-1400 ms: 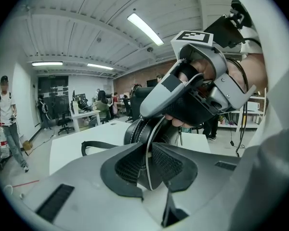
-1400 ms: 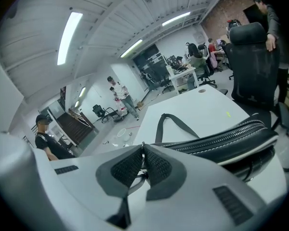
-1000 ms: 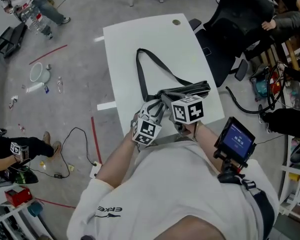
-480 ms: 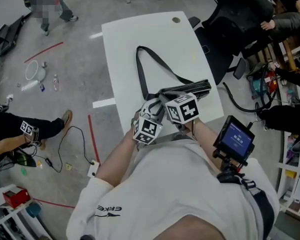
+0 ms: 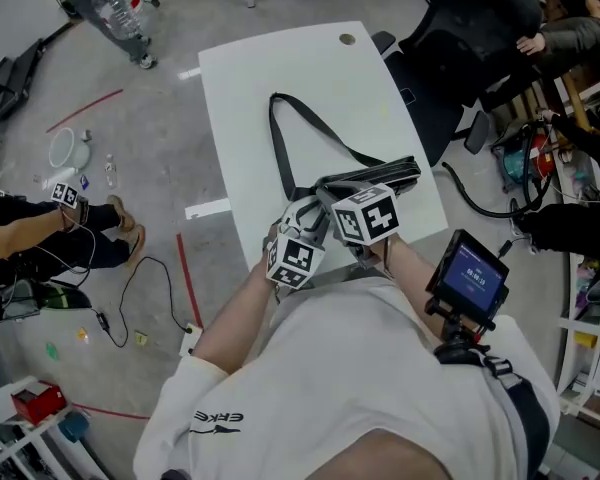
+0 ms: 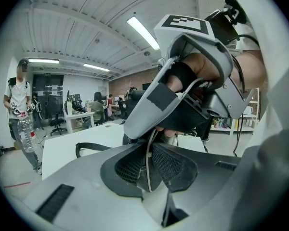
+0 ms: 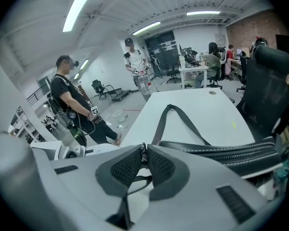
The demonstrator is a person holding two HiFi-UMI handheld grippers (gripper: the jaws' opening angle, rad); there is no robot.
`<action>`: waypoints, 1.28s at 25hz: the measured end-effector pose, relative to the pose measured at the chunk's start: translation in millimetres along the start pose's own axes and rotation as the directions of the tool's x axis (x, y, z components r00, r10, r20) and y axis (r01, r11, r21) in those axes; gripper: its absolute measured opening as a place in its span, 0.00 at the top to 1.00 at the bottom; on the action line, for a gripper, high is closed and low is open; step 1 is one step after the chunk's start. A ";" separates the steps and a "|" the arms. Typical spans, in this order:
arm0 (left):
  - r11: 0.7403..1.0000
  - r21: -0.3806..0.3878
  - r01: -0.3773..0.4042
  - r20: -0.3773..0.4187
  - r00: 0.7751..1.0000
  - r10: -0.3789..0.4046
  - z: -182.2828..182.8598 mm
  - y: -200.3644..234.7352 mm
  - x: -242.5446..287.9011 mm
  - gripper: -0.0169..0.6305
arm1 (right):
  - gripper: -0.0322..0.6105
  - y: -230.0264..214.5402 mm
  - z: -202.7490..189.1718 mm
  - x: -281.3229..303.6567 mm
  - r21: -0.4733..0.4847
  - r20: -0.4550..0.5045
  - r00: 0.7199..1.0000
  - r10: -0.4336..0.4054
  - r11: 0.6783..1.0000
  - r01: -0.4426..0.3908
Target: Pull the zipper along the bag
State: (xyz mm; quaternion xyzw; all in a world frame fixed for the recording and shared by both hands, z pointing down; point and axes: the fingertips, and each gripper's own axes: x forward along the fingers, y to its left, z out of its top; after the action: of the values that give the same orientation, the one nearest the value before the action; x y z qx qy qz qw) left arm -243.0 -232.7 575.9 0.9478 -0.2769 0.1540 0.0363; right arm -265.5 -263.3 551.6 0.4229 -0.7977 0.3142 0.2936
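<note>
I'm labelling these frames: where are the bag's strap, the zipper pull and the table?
strap [image 7: 162, 125], right gripper view, left run of its loop.
zipper pull [image 7: 143, 148], right gripper view, metal tab between the jaws.
table [image 5: 280, 58], head view, bare far top.

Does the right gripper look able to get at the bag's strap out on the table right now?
Probably not yet. The table up to the strap is bare, but the right gripper is shut on the zipper pull of the bag and would have to let go first.

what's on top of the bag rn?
Both grippers, over the bag at its left end: right gripper shut on the zipper pull, left gripper shut on a thin strip. In the head view they cover that end; the inside isn't visible.
</note>
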 end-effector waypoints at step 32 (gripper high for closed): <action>0.929 -0.231 -0.291 0.066 0.948 0.313 38.3 -67.3 -17.7 0.92 | 0.92 -45.9 -73.5 -112.1 0.033 0.235 0.970 0.060 0.997 -0.070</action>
State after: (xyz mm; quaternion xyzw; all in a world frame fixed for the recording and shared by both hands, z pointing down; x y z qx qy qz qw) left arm -210.6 -172.7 535.1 0.8907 -0.4360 0.0782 0.1018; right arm -158.5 -173.7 527.2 0.4365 -0.8335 0.2877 0.1786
